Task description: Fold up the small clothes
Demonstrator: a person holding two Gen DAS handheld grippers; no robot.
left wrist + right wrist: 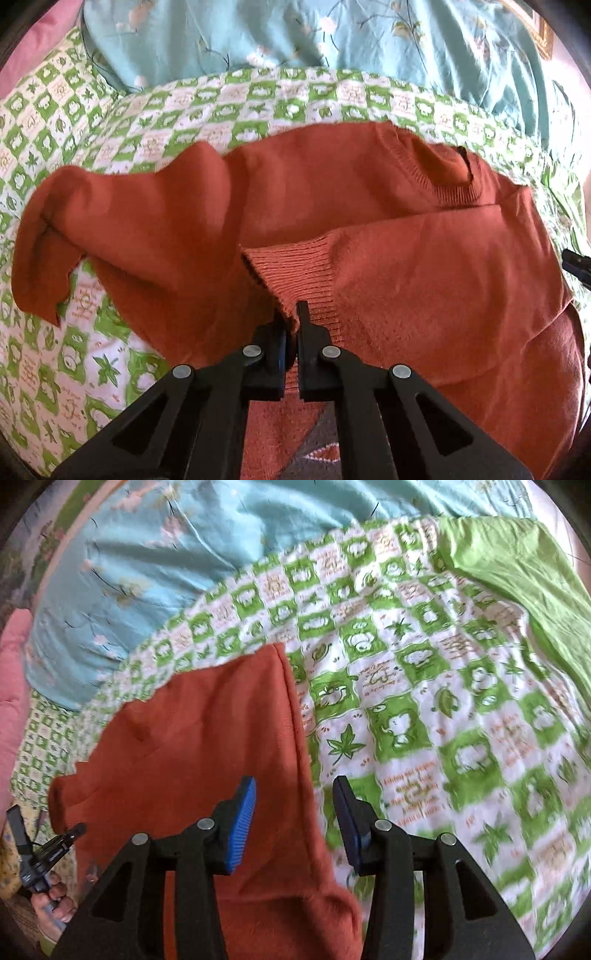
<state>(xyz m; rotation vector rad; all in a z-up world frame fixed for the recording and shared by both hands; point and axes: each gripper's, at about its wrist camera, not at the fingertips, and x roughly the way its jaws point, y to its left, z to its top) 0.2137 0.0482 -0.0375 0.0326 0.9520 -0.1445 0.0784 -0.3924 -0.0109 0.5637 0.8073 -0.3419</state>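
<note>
Orange and soft, the little sweater (pixel 332 229) lies spread on a bed, on top of a green and white checked quilt (pixel 110 122). A blue flowered blanket (pixel 258 33) sits bunched up behind it.

The left tool (pixel 291 325) has its two fingers pinched tight on the ribbed cuff (pixel 295 266) of one sleeve. That sleeve is laid across the front of the sweater, below the round neck (pixel 439 177). The other sleeve (pixel 74 225) flops out to the side, partly rumpled.

The right tool (pixel 293 801) is wide and holds nothing. It hangs over the side edge of the sweater (pixel 207 746), with one blue pad (pixel 242 823) above the orange cloth and the other above the quilt.

My guess is that the fold is at the sleeve step: one sleeve is being tucked in over the body. Next, the left tool would need to set the cuff down flat and let go. Then the floppy sleeve needs bringing in the same way. Knit cloth is stretchy, so a gentle pull should keep it smooth.
</note>
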